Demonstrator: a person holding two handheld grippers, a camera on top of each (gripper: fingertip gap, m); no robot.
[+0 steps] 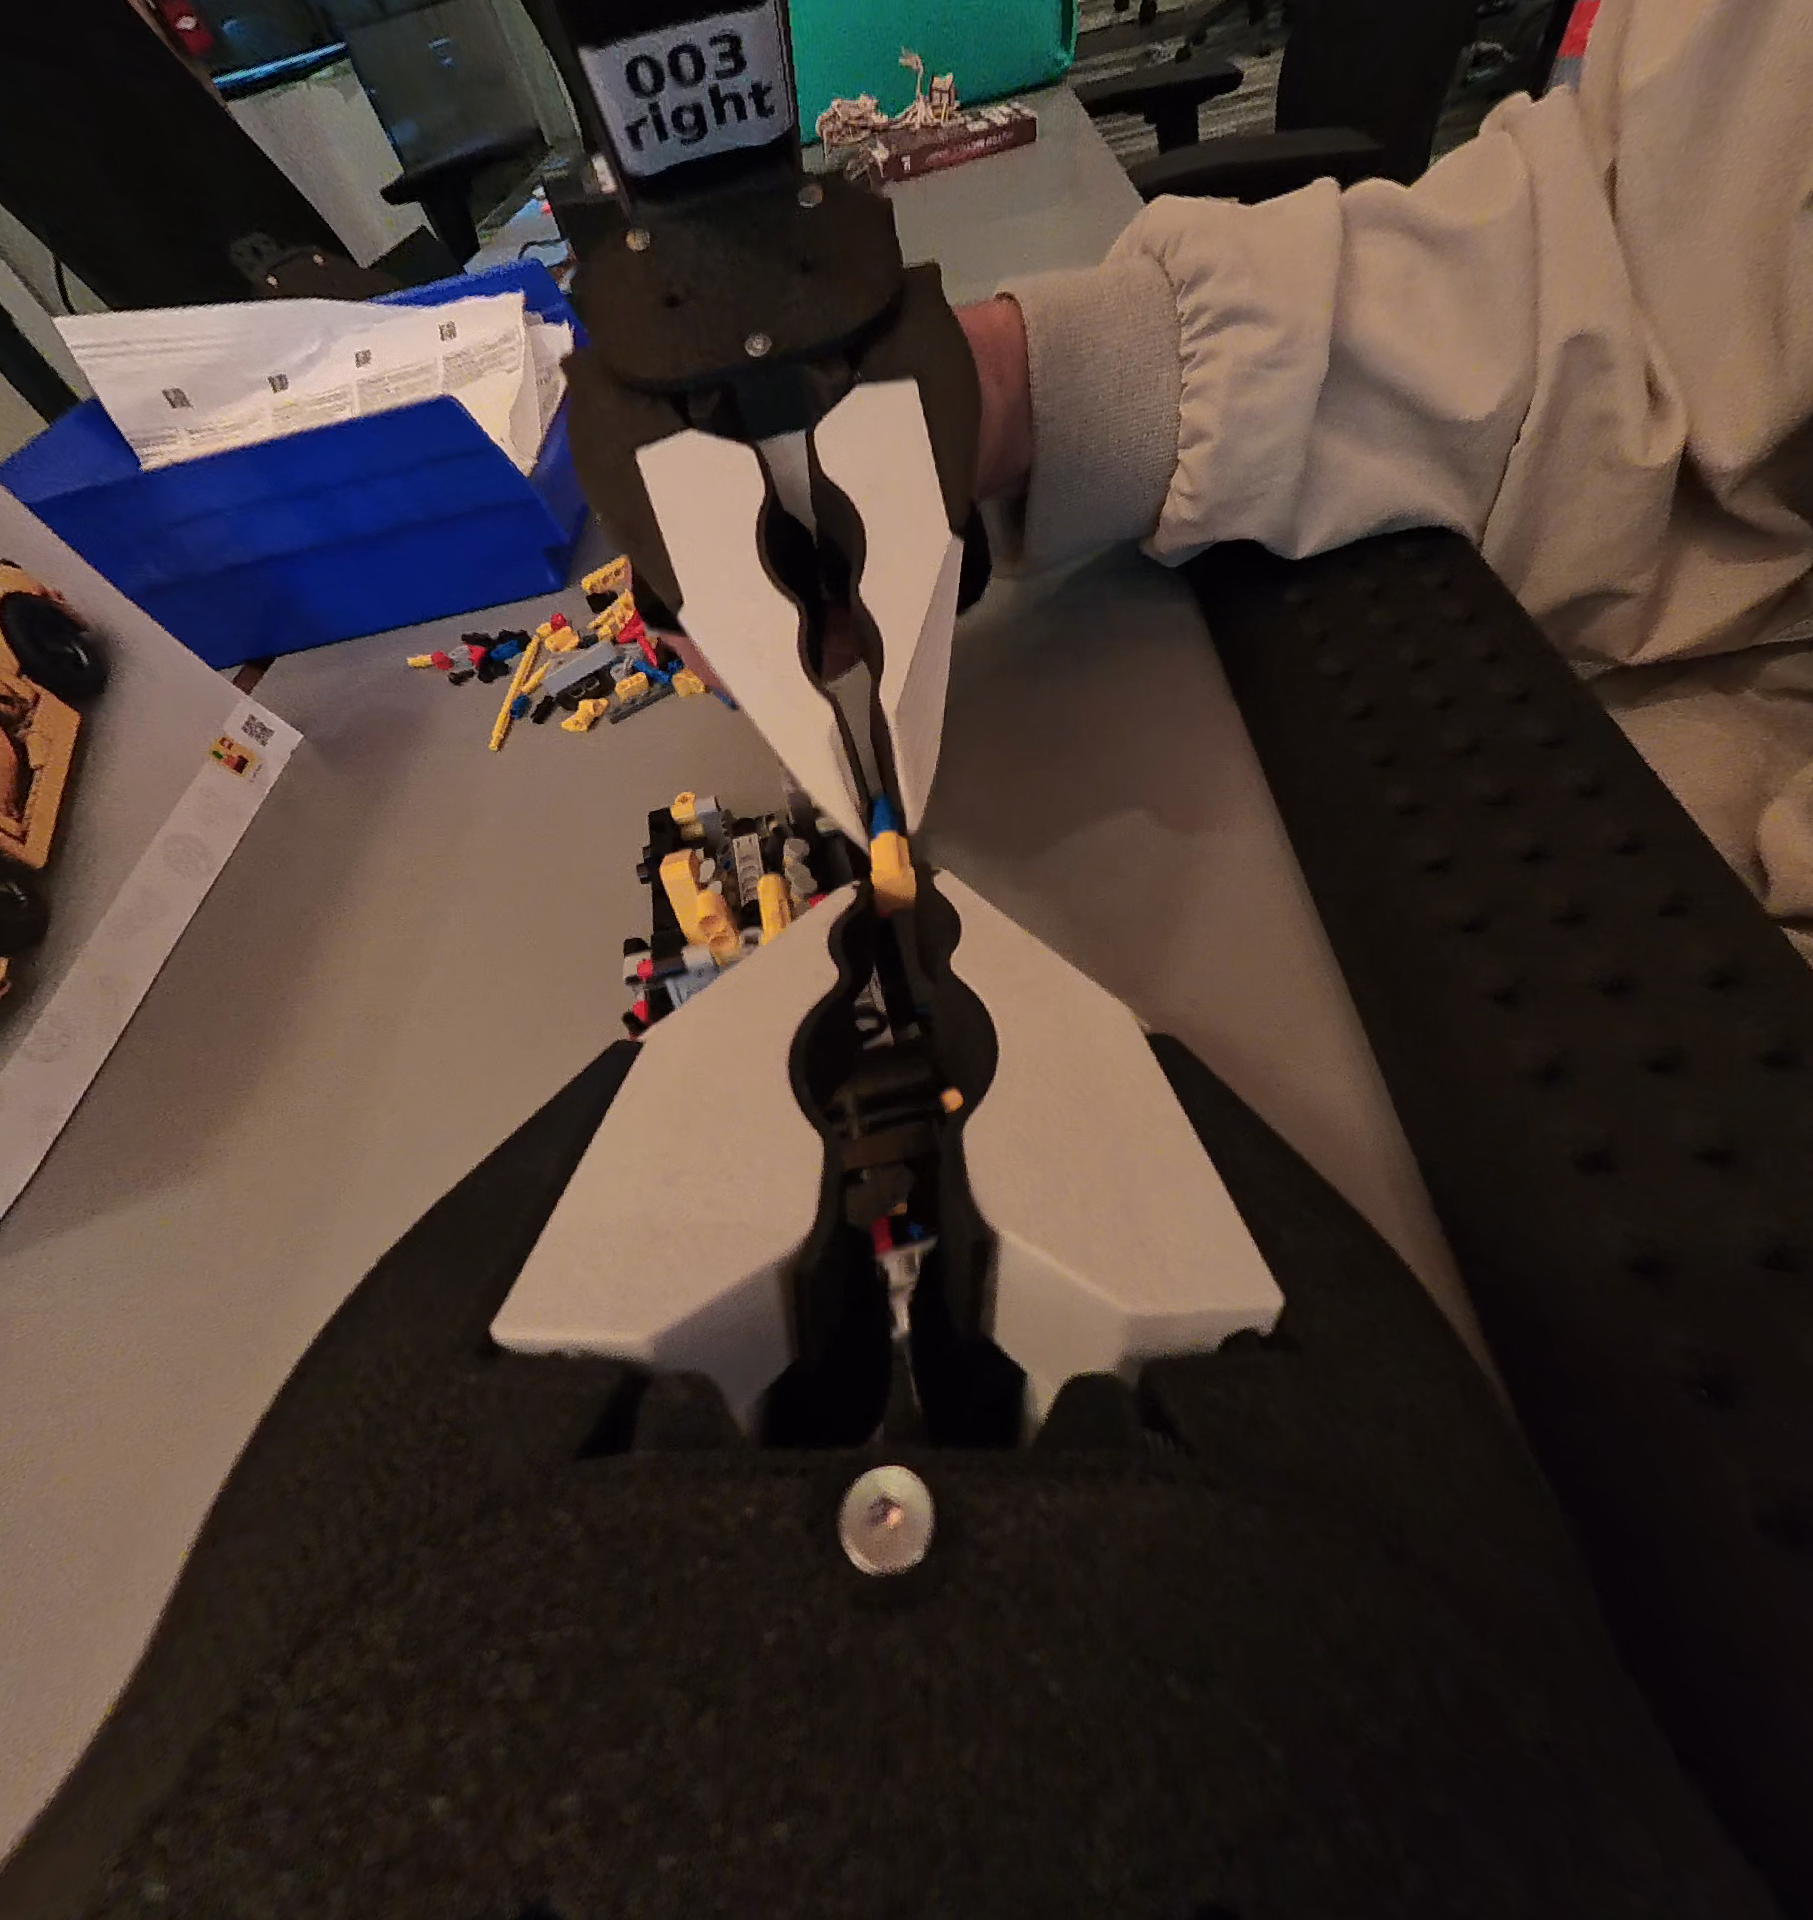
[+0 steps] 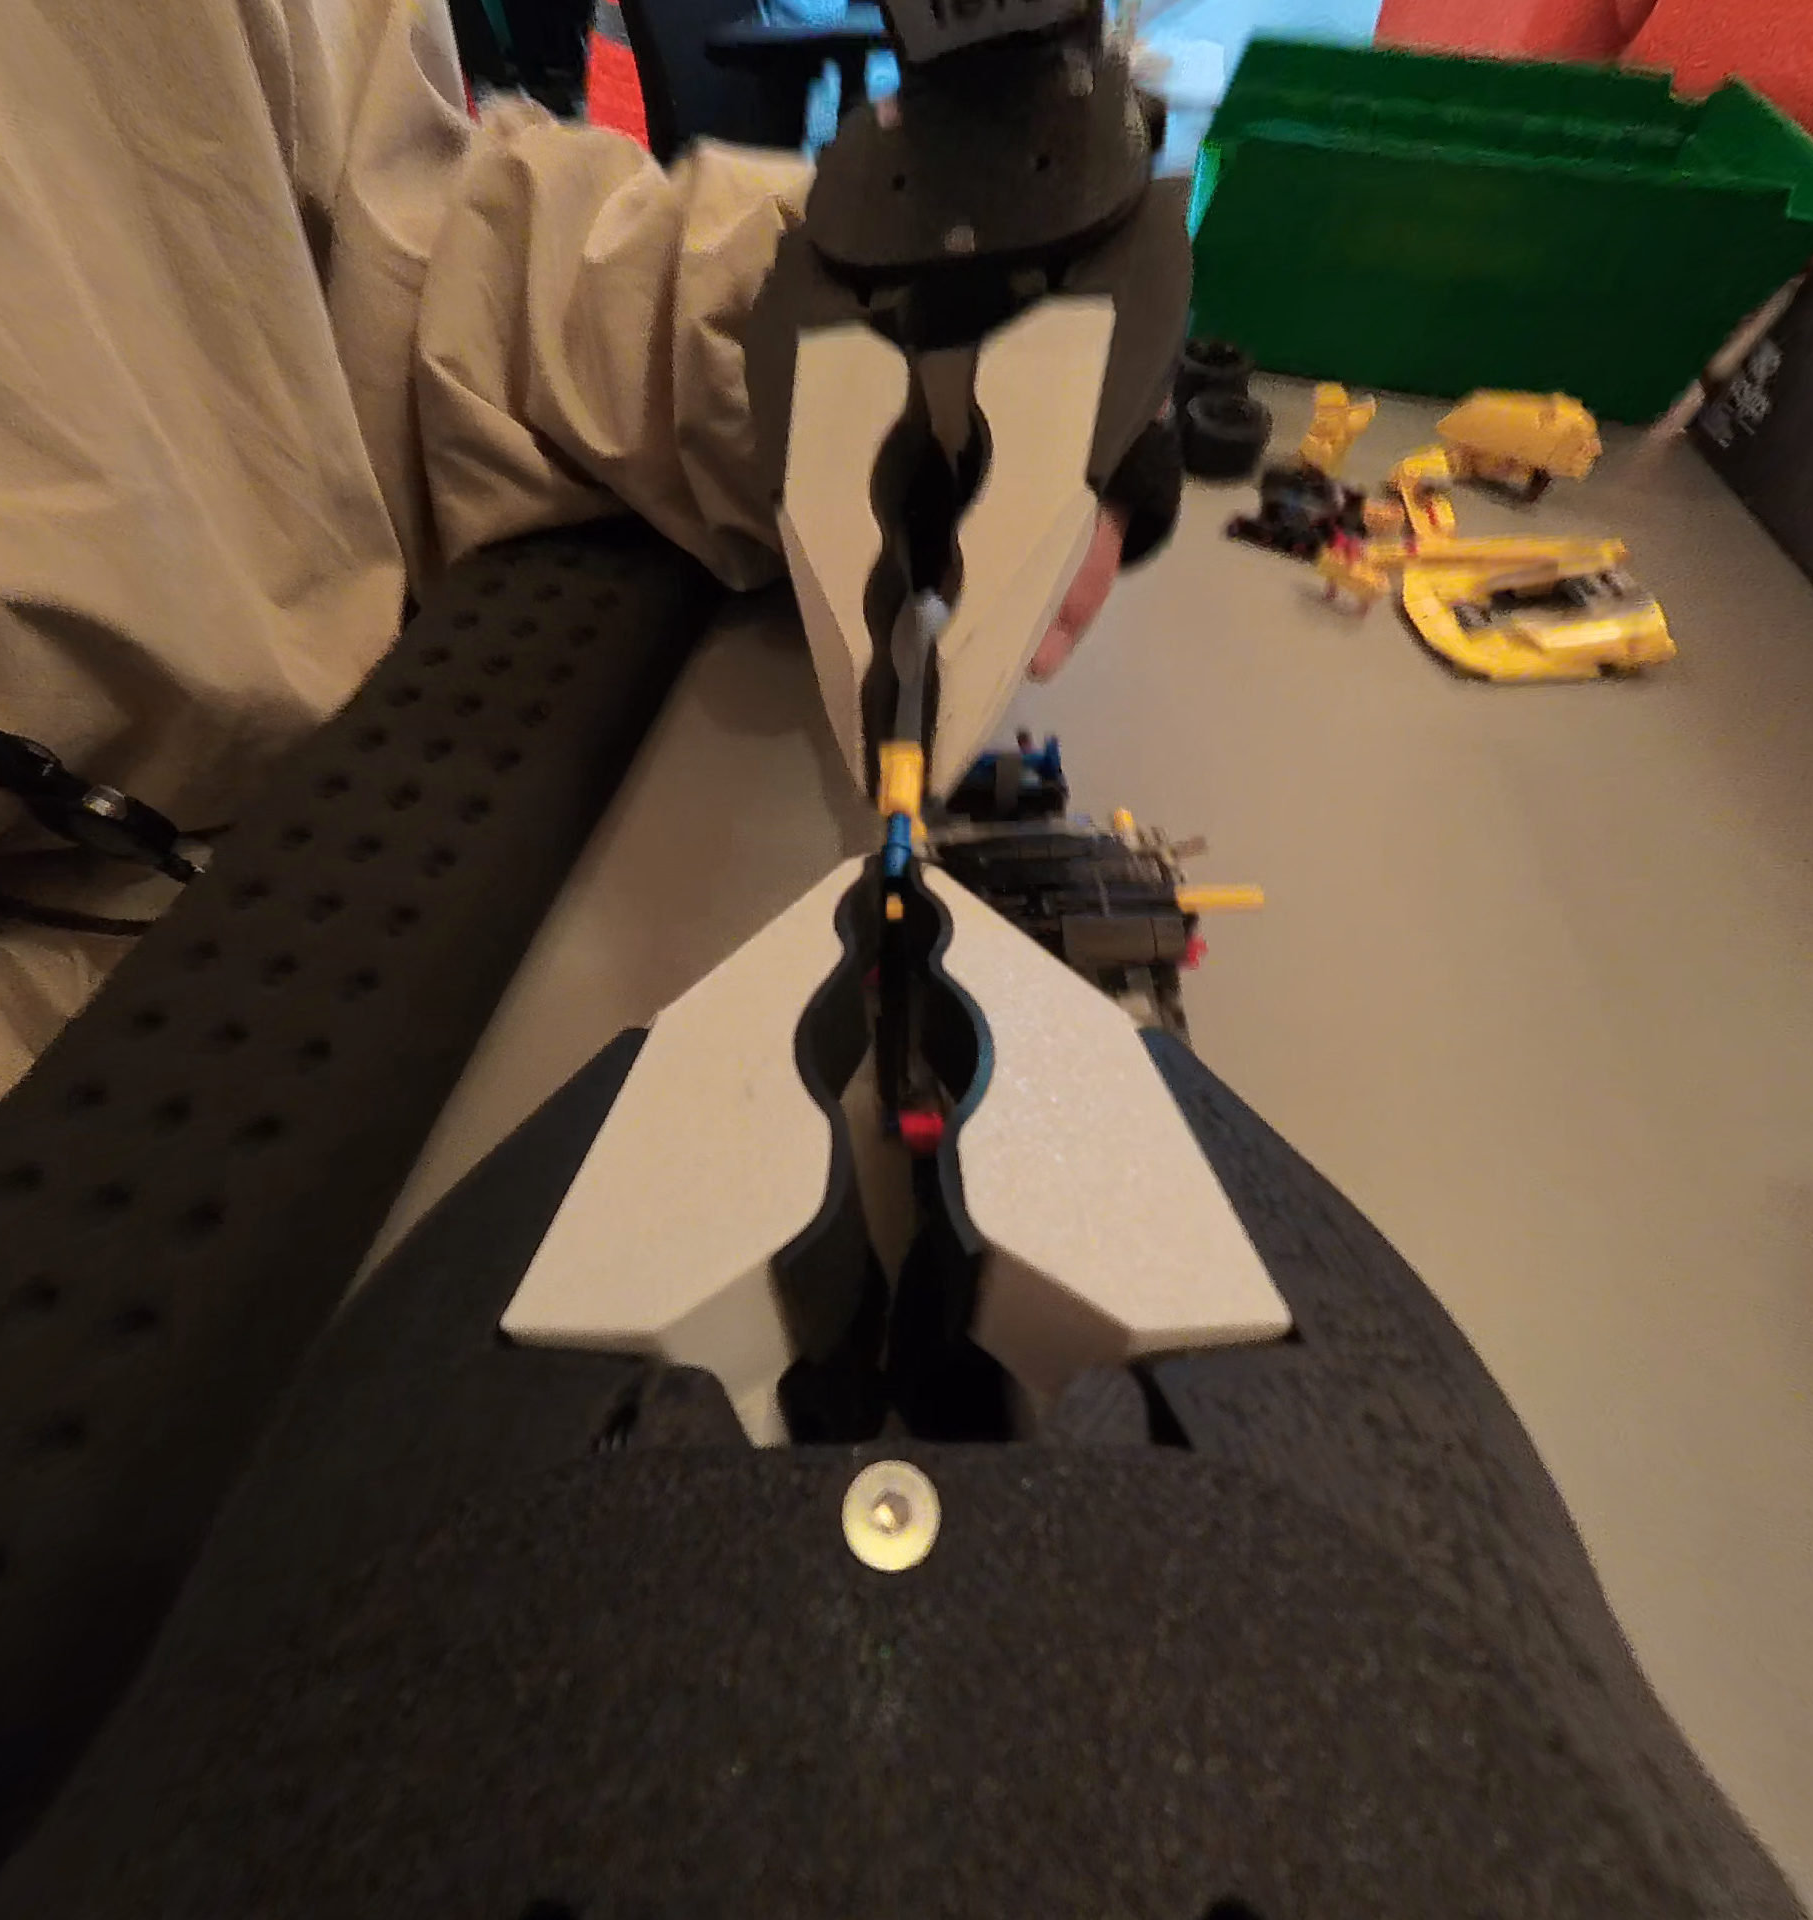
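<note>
My left gripper (image 1: 886,896) is shut on a small yellow connector piece (image 1: 891,871) at its tips. My right gripper (image 2: 894,871) faces it tip to tip and is shut on a small blue pin (image 2: 896,854). The pin's end meets the yellow connector (image 2: 900,779), both held above the grey table. The right gripper also shows in the left wrist view (image 1: 881,821), and the left gripper in the right wrist view (image 2: 897,792). A partly built black and yellow brick model (image 1: 725,904) lies on the table just beneath the tips; it also shows in the right wrist view (image 2: 1078,904).
A pile of loose pieces (image 1: 569,665) lies before a blue bin (image 1: 299,520) holding papers. A booklet (image 1: 102,831) lies at left. A green bin (image 2: 1484,229), black wheels (image 2: 1219,405) and yellow body parts (image 2: 1525,613) lie beyond. A black perforated pad (image 1: 1504,935) and a person's sleeve (image 1: 1401,364) border the table. The grippers are tip to tip, or close to it.
</note>
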